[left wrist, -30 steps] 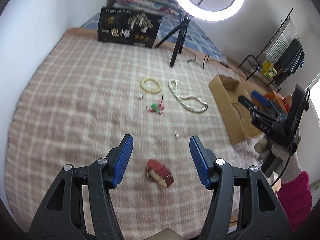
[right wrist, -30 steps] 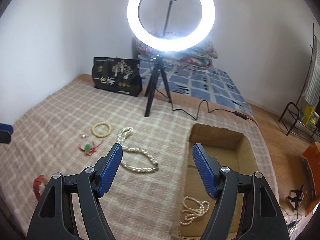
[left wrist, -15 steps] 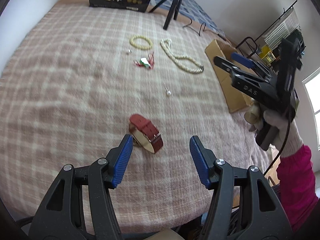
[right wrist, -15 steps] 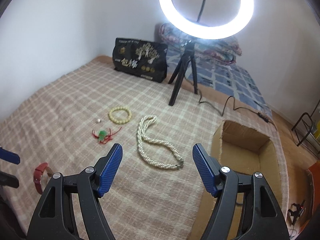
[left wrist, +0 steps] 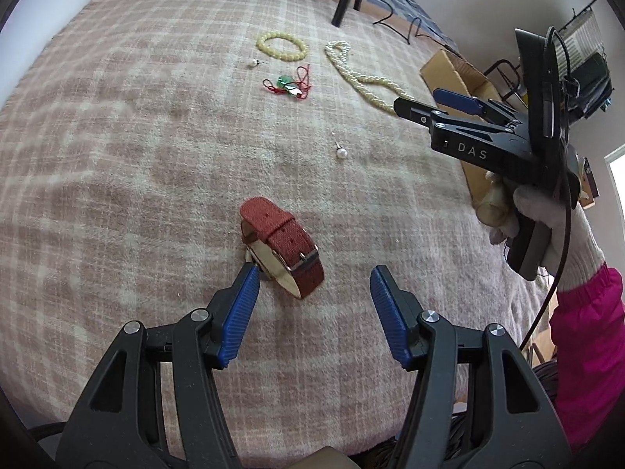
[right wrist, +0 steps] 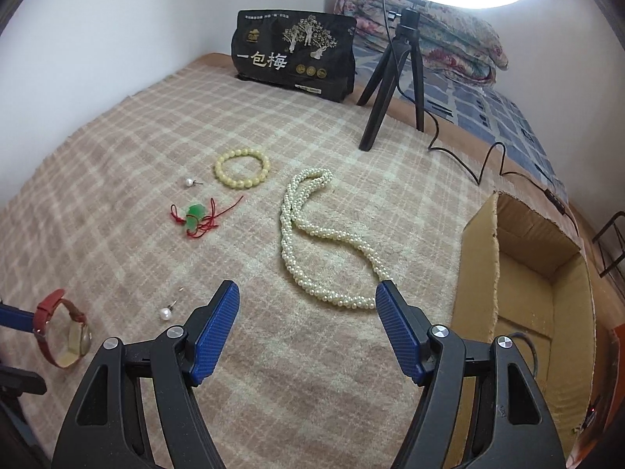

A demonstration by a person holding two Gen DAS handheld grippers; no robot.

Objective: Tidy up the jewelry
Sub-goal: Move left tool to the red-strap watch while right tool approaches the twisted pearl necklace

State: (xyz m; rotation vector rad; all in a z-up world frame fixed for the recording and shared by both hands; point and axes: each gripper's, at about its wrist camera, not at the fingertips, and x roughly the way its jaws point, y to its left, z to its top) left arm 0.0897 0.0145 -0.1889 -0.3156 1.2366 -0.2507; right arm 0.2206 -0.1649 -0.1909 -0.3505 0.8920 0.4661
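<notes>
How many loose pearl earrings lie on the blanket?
2: one pearl earring left of the yellow bead bracelet, the other earring near the red watch. More may be hidden.

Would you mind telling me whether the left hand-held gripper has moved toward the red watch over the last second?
Yes. The left hand-held gripper has closed in on the red watch, which now lies right at its fingertips, jaws open.
</notes>
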